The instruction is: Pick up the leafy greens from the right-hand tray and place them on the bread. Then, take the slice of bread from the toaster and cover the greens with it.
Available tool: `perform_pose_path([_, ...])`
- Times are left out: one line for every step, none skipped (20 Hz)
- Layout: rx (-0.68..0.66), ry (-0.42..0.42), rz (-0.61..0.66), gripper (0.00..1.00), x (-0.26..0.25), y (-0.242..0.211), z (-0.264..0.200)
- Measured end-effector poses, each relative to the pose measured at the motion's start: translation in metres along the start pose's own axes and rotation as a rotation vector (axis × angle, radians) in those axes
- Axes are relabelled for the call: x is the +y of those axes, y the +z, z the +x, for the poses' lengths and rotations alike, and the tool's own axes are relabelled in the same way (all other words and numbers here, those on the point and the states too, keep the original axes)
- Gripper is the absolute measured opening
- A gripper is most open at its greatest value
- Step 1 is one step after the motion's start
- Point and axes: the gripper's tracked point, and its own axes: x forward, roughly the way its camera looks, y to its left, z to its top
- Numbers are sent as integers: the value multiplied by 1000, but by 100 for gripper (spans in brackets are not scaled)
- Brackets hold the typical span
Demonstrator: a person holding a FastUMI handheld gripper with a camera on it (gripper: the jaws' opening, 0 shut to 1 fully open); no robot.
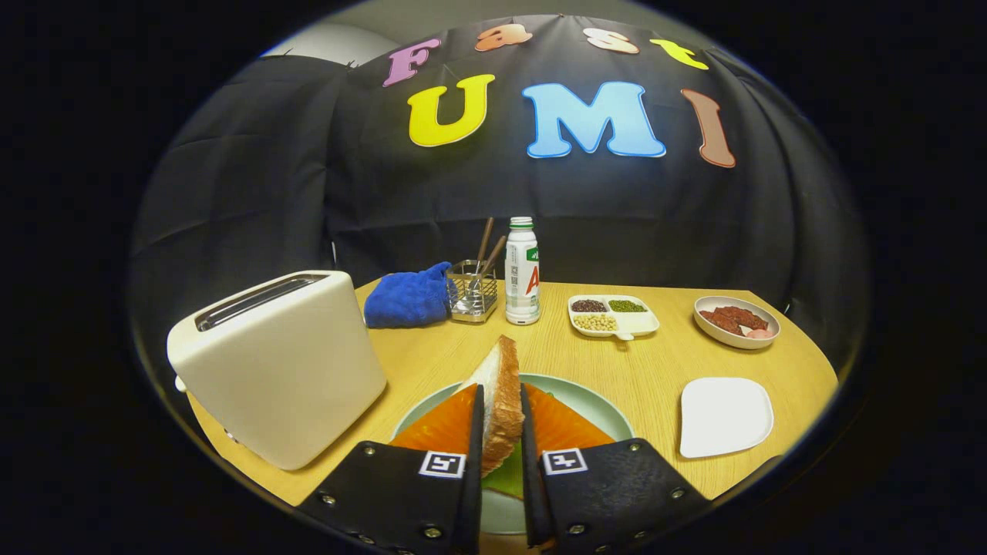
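Note:
My gripper (501,420) is shut on a slice of bread (500,401), which stands on edge between the two fingers above a pale green plate (594,405). Under the fingers a patch of leafy greens (505,478) lies on the plate. The cream toaster (277,362) stands to the left of the fingers, its slot facing up. A white square tray (725,416) sits to the right of the plate and looks bare.
Across the back of the wooden table (617,370) stand a blue cloth (409,297), a wire holder with sticks (473,291), a white bottle (522,271), a divided dish of beans (613,316) and a bowl of reddish food (736,320).

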Motion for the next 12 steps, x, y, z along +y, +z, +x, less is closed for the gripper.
perform_pose_path([-2, -17, -19, 33, -7, -1, 1])
perform_pose_path([7, -14, -27, 34, -10, -6, 3])
perform_pose_path([11, -15, -18, 34, -13, -11, 6])
perform_pose_path([15, -12, -5, 34, -15, -13, 6])
perform_pose_path([20, -4, 7, 34, -16, -14, 6])
perform_pose_path([20, -11, 8, 34, -19, -14, 7])
perform_pose_path([23, -5, 9, 37, -20, -15, 8])
perform_pose_path([28, -2, 7, 37, -20, -17, 7])
perform_pose_path([29, -4, -5, 37, -20, -19, 8])
perform_pose_path([36, -7, -32, 40, -23, -22, 7])
perform_pose_path([36, -28, -63, 40, -28, -22, 6])
perform_pose_path([29, -60, -105, 46, -35, -22, 5])
